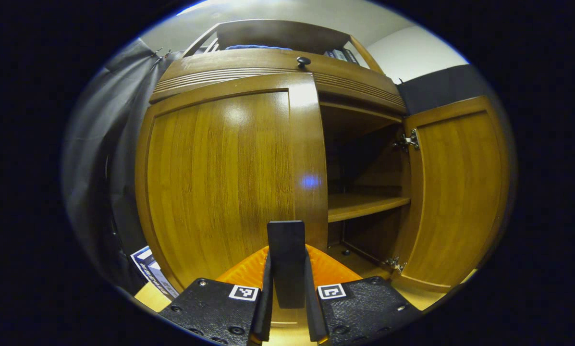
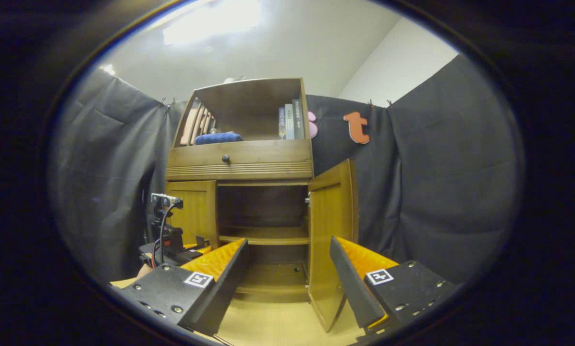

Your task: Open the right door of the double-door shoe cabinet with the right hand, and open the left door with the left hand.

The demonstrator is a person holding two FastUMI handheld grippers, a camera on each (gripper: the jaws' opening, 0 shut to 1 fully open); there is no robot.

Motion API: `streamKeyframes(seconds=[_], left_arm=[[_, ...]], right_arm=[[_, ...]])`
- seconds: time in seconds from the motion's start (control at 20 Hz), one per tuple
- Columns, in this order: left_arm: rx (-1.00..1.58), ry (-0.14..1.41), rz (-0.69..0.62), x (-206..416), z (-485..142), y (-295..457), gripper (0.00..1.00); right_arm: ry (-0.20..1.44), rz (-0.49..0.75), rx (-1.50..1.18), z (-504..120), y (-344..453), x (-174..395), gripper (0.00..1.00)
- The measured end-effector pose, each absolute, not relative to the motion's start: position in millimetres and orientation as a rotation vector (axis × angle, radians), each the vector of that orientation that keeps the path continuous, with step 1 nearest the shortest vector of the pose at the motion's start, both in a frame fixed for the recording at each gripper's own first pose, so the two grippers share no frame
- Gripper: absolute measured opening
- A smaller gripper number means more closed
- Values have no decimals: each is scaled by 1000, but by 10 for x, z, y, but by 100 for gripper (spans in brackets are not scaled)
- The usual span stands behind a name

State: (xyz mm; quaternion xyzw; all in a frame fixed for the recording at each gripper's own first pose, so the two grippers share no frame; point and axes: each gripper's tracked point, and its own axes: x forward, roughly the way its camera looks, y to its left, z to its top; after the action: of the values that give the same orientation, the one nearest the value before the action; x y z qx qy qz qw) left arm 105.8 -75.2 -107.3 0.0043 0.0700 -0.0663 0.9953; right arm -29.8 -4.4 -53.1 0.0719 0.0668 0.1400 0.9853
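The brown wooden shoe cabinet fills the left gripper view. Its left door (image 1: 220,182) is closed and flush with the frame. The right door (image 1: 460,192) is swung wide open on its hinges. My left gripper (image 1: 286,250) is shut, with its black pads together and nothing seen between them, and points at the lower right part of the left door. In the right gripper view the cabinet stands farther off, with the left door (image 2: 196,206) closed and the right door (image 2: 333,230) open. My right gripper (image 2: 287,274) is open and empty, back from the cabinet. The left gripper (image 2: 172,245) is low beside the left door.
An inner shelf (image 2: 263,235) shows in the open right half. Above the doors is a drawer with a dark knob (image 2: 226,158), then an open shelf with books (image 2: 289,122) and a blue cloth (image 2: 217,138). A printed box (image 1: 150,269) lies by the cabinet's left foot on the wooden floor (image 2: 277,322).
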Motion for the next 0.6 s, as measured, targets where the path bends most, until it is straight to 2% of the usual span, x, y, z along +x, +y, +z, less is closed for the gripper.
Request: streamKeyframes(seconds=[0.35, 0.5, 0.55, 0.6], left_arm=[[-32, 116, -265, 574, -971, -589, 32], [-38, 113, -280, 410, -930, -498, 31], [-34, 111, -280, 353, -923, -459, 31], [-24, 108, -281, 300, -908, -425, 30]], right_arm=[[175, 327, 160, -578, 188, -399, 100], [171, 327, 166, -542, 243, -464, 100], [171, 333, 166, -541, 281, -496, 97], [168, 338, 166, -532, 302, -537, 100]])
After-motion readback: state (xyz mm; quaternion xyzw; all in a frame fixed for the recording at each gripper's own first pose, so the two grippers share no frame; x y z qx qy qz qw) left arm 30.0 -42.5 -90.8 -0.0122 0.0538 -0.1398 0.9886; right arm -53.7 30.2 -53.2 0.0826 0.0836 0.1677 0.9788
